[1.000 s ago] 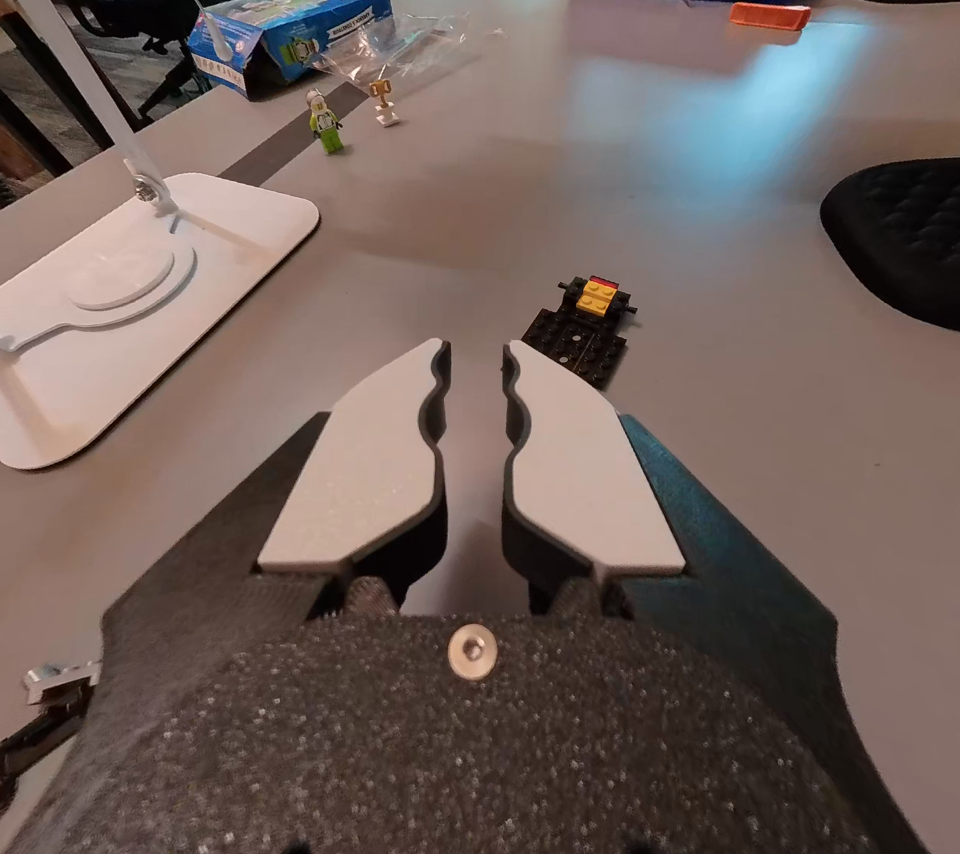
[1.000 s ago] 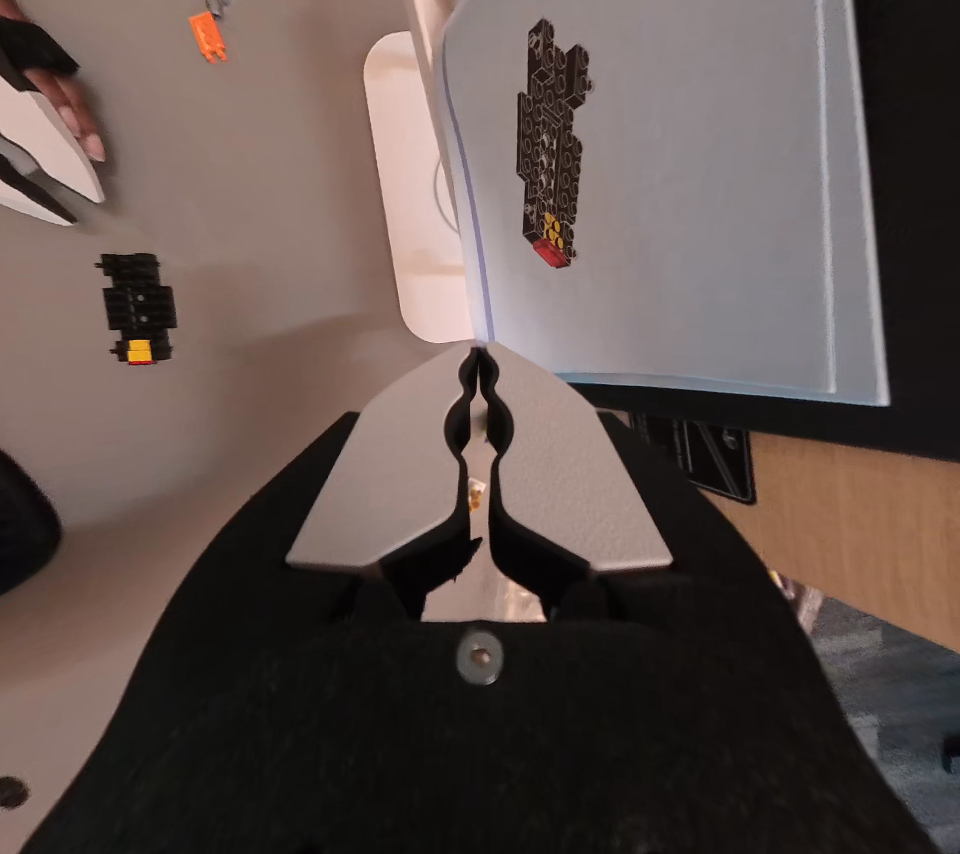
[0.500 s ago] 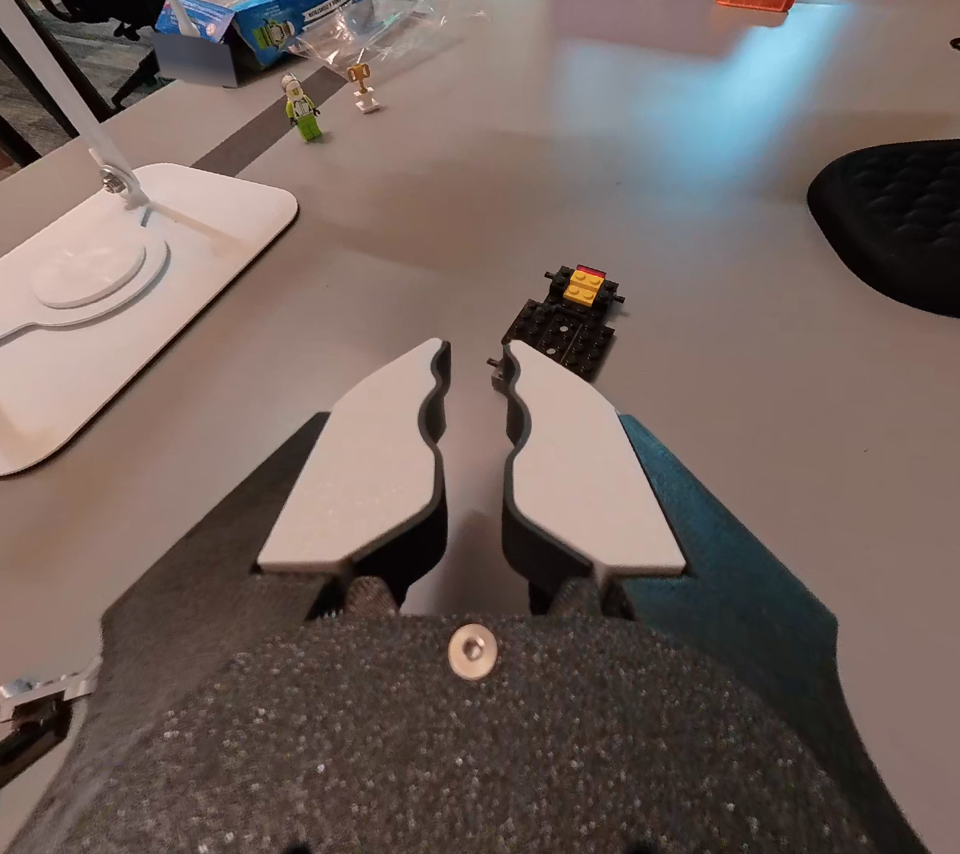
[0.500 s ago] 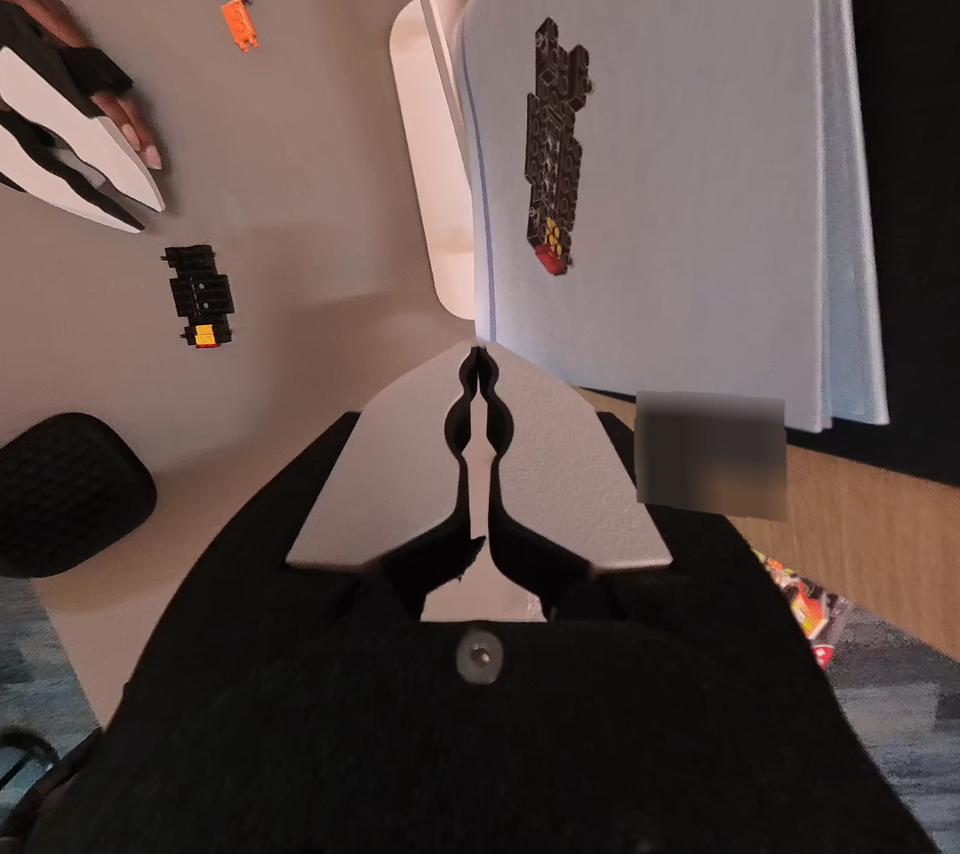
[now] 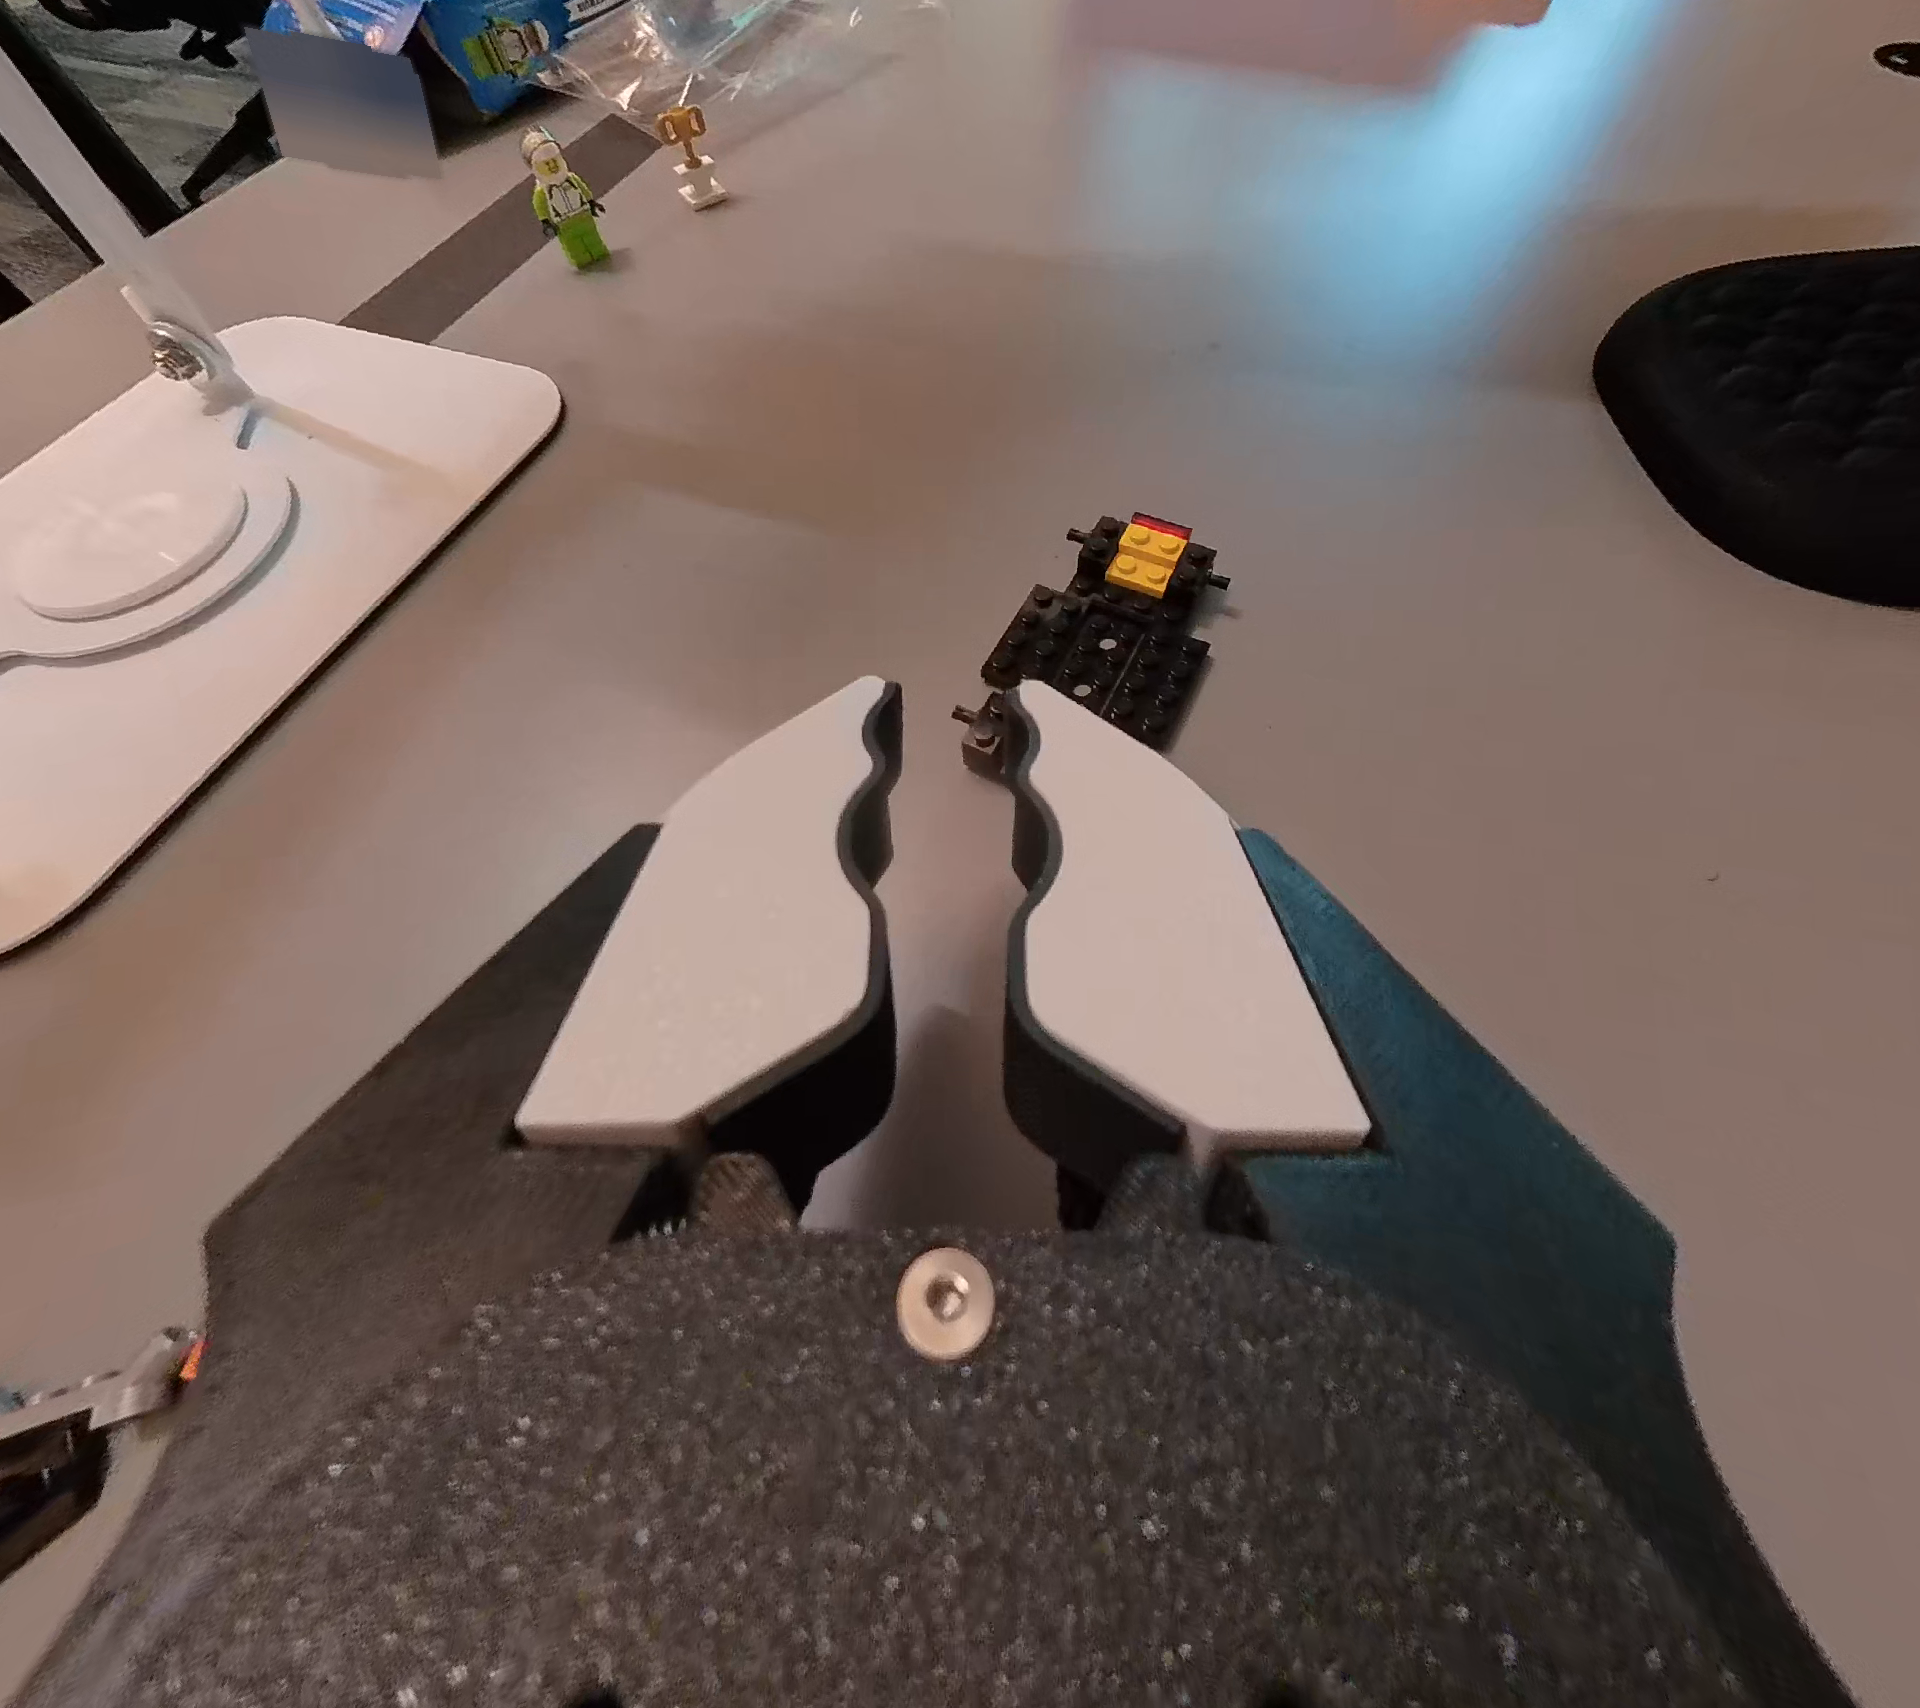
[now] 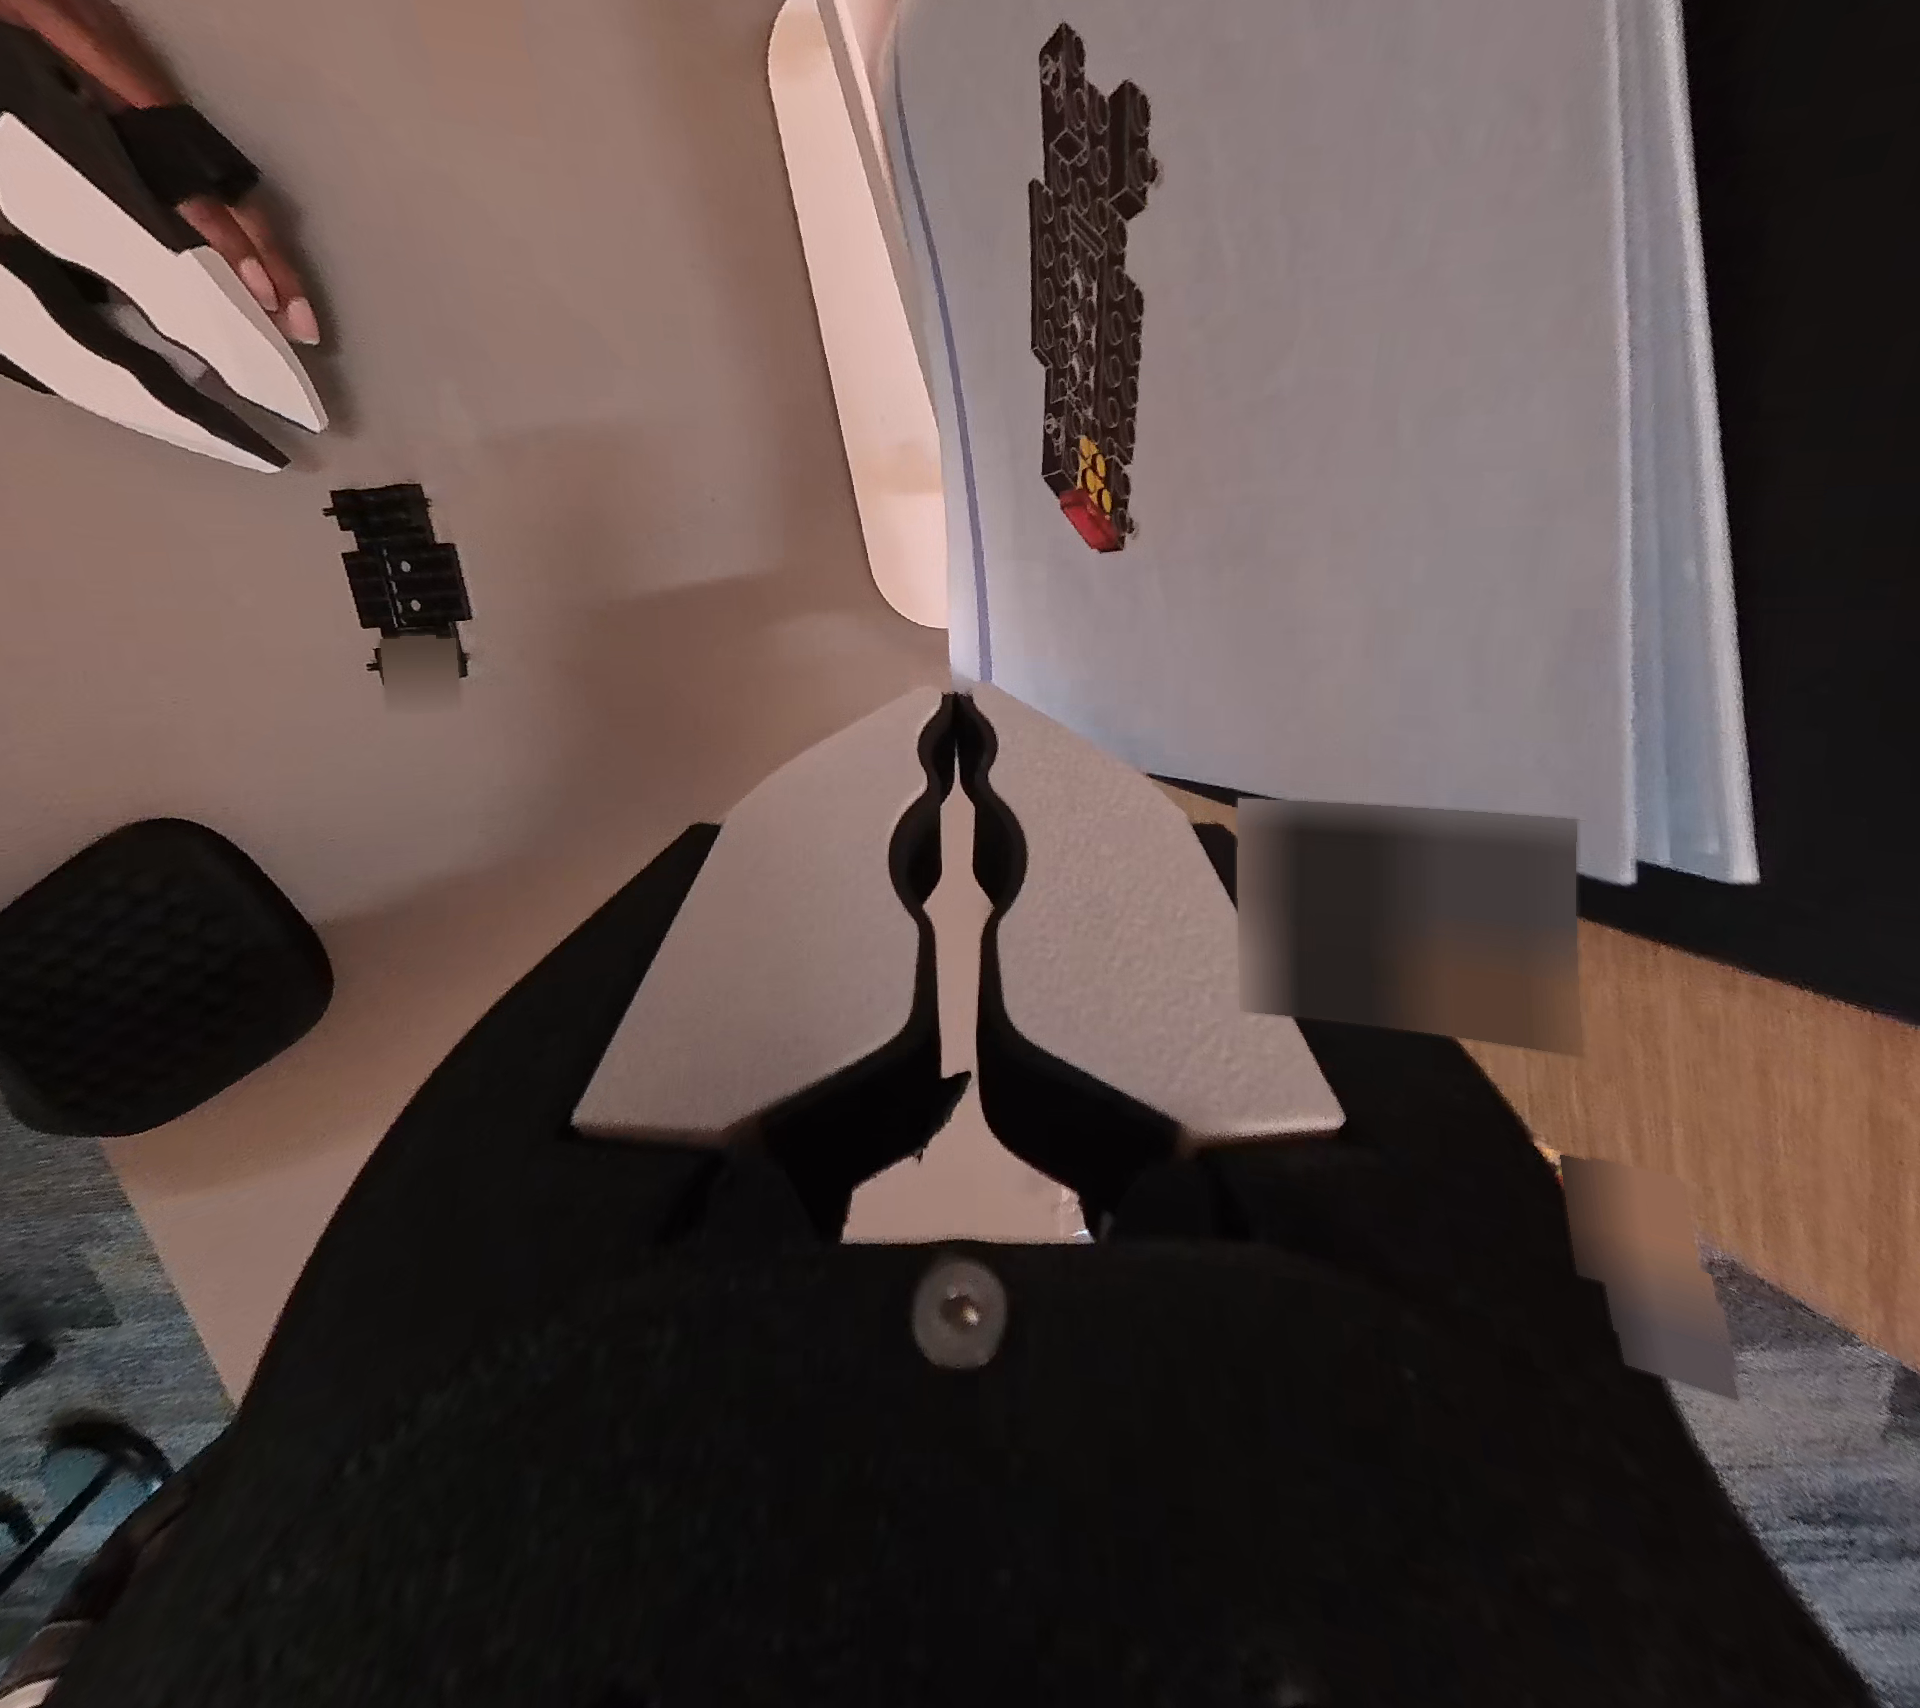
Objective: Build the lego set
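Left gripper [image 5: 956, 708] low over table [image 5: 1351, 827], fingers apart, holding nothing. Right gripper [image 6: 956, 700] tips together, empty, at corner of instruction booklet [image 6: 1351, 308]. Black lego chassis [image 5: 1107, 635] just ahead-right of left tips, long axis pointing away, yellow-red end far. Small dark piece [image 5: 982, 728] touching right finger's tip.

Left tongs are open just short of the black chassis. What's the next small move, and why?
Probably ease the left tongs slightly right and forward so both tips straddle the black chassis. It lies flat on the table, and only its near end reaches the right fingertip, so closing now would likely miss. The right tongs are shut, pointing at the instruction booklet.
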The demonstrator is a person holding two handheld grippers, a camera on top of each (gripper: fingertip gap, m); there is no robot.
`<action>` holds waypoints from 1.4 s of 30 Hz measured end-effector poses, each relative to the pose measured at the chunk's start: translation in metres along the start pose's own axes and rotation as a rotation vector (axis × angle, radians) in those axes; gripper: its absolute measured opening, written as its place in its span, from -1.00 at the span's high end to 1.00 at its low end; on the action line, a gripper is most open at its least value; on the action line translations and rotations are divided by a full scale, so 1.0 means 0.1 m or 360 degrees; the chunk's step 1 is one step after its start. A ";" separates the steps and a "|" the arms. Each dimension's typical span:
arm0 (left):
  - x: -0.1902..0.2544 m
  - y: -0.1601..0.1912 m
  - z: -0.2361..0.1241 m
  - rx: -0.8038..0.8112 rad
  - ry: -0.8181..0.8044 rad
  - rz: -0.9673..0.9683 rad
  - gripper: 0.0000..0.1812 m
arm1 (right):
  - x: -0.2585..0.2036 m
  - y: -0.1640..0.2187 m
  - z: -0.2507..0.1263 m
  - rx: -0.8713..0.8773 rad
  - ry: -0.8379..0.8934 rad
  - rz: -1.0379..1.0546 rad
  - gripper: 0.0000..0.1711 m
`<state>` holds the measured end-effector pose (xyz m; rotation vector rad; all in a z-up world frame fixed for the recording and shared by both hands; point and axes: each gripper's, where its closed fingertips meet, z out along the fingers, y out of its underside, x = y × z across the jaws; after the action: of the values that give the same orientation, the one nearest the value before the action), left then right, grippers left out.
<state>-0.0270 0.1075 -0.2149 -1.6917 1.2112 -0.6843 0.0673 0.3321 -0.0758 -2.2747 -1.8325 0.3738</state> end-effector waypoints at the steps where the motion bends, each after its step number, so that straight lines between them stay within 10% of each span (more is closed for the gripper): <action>1: 0.00 0.00 0.00 0.0000 0.0001 0.0002 0.80 | 0.00 0.00 0.00 0.0001 -0.0004 0.0004 1.00; 42: 0.03 0.03 -0.02 -0.0003 0.0032 0.0016 0.81 | 0.18 -0.05 -0.03 0.0101 0.0286 -0.0152 1.00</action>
<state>-0.0286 0.1033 -0.2166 -1.6829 1.2342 -0.6956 0.0672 0.3513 -0.0725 -2.0956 -1.8039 0.2018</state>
